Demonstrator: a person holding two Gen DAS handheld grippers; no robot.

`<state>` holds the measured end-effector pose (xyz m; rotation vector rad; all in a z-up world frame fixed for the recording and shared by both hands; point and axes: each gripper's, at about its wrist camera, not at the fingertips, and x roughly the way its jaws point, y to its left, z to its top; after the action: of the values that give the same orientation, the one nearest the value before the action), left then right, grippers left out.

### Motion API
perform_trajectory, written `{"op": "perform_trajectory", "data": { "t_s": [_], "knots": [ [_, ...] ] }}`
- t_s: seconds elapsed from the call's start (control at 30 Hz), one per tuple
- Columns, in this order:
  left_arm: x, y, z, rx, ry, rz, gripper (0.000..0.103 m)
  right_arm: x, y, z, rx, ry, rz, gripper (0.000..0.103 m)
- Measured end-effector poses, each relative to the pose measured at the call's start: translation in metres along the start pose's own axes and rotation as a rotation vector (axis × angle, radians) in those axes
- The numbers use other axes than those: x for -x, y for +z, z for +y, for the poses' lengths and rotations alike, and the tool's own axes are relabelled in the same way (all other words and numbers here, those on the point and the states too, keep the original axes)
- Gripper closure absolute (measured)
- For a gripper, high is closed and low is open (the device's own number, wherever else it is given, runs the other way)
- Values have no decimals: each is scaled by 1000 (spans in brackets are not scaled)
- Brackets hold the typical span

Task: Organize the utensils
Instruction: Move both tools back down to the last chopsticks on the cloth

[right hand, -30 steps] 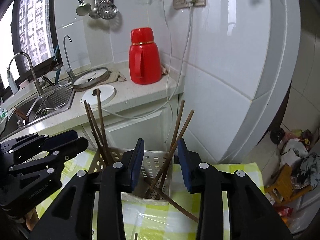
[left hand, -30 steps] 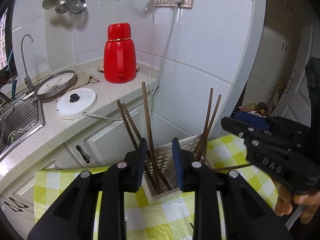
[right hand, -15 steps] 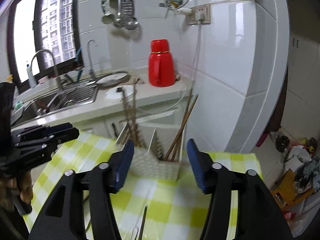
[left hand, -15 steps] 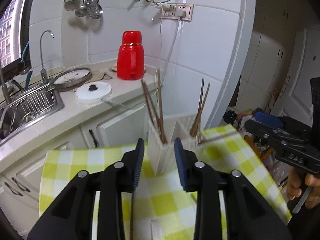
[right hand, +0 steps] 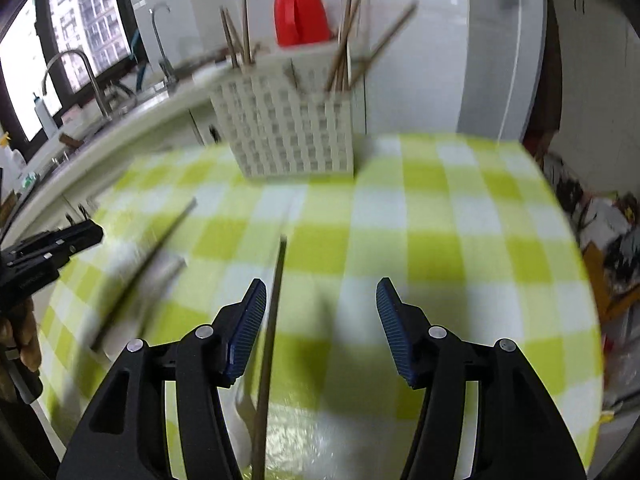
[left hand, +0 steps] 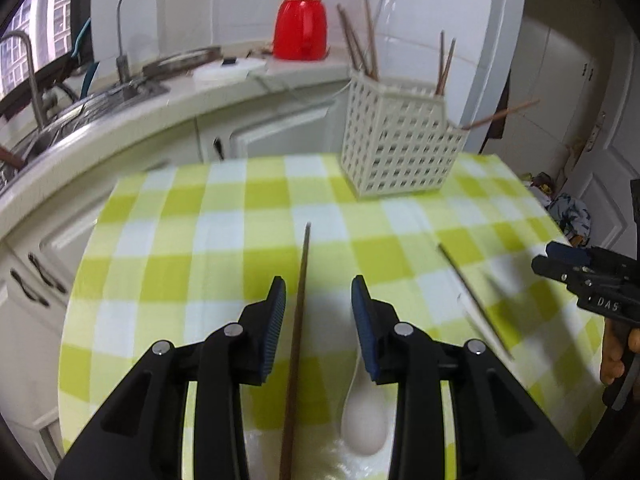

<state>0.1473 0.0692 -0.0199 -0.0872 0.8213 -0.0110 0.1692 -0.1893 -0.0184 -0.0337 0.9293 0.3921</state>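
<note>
A white lattice utensil holder (left hand: 400,140) stands at the far side of the table, with several brown chopsticks upright in it; it also shows in the right wrist view (right hand: 288,136). My left gripper (left hand: 319,304) is open above a loose brown chopstick (left hand: 298,320) and a white spoon (left hand: 364,416) lying on the cloth. A second loose chopstick (left hand: 472,300) lies to the right. My right gripper (right hand: 320,312) is open wide, with that chopstick (right hand: 272,332) near its left finger. Neither gripper holds anything.
The table has a yellow-green checked cloth (left hand: 200,240). Behind it runs a kitchen counter with a sink (left hand: 60,120), a tap and a red thermos jug (left hand: 302,20). A white tiled wall and doors stand to the right. The right gripper shows at the left wrist view's right edge (left hand: 588,276).
Both grippers have pulled back from the holder and tilted down toward the table. The holder now looks farther off. The right gripper has opened wider. Loose chopsticks and a spoon have come into view.
</note>
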Motion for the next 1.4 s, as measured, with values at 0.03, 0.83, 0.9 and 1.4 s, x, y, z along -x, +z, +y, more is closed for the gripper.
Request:
{"op": "perform_trajectory", "data": {
  "t_s": [0.03,0.83,0.9,1.4],
  "knots": [
    [-2,-2,3,9,-4,5,70,-5,-4,2,2,5,16,49],
    [-55,4,7,-40,-25,103,71,-80,10,26,31,2,156,68],
    [-60,6,8,-44,-27,111,71,-83,12,27,36,0,161,70],
    [-95,4,14,-63,-23,177,91,-91,15,43,135,-62,154,92]
  ]
}}
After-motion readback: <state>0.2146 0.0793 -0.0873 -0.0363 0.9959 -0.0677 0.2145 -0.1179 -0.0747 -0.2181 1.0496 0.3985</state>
